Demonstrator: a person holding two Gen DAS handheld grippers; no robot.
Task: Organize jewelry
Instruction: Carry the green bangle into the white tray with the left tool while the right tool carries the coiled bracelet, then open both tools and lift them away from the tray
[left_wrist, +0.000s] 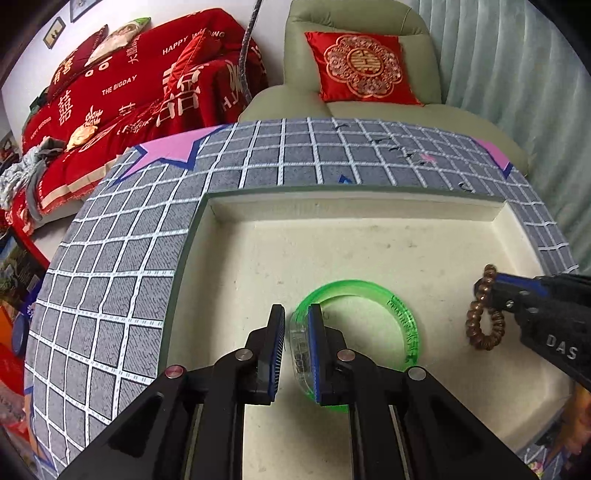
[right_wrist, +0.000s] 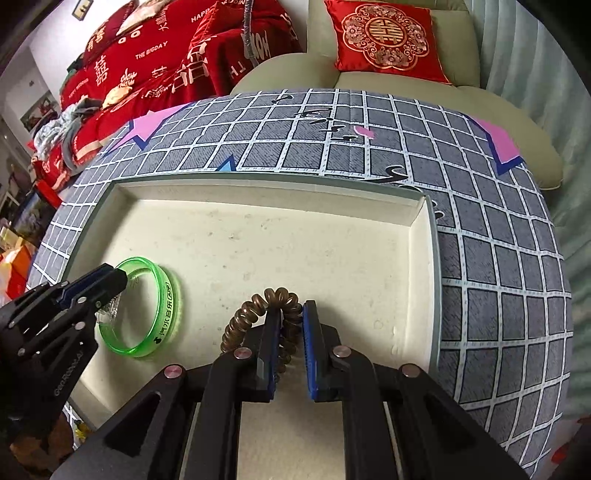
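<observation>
Placement is the step in hand. In the left wrist view, the green bangle (left_wrist: 369, 321) is clamped by its clear segment in the left gripper (left_wrist: 296, 349) at lower centre, low inside the cream tray (left_wrist: 354, 210); at right, the brown spiral bracelet (left_wrist: 484, 314) hangs from the right gripper (left_wrist: 496, 293). In the right wrist view, the spiral bracelet is pinched at bottom centre over the tray floor. Release of both is judged next; nothing else is seen in the tray.

A round surface (right_wrist: 498, 258) under a grey cloth with a white grid and pink star patches carries a shallow cream tray (right_wrist: 421, 218). The tray sits directly on the cloth, its pale floor a little speckled with marks.
</observation>
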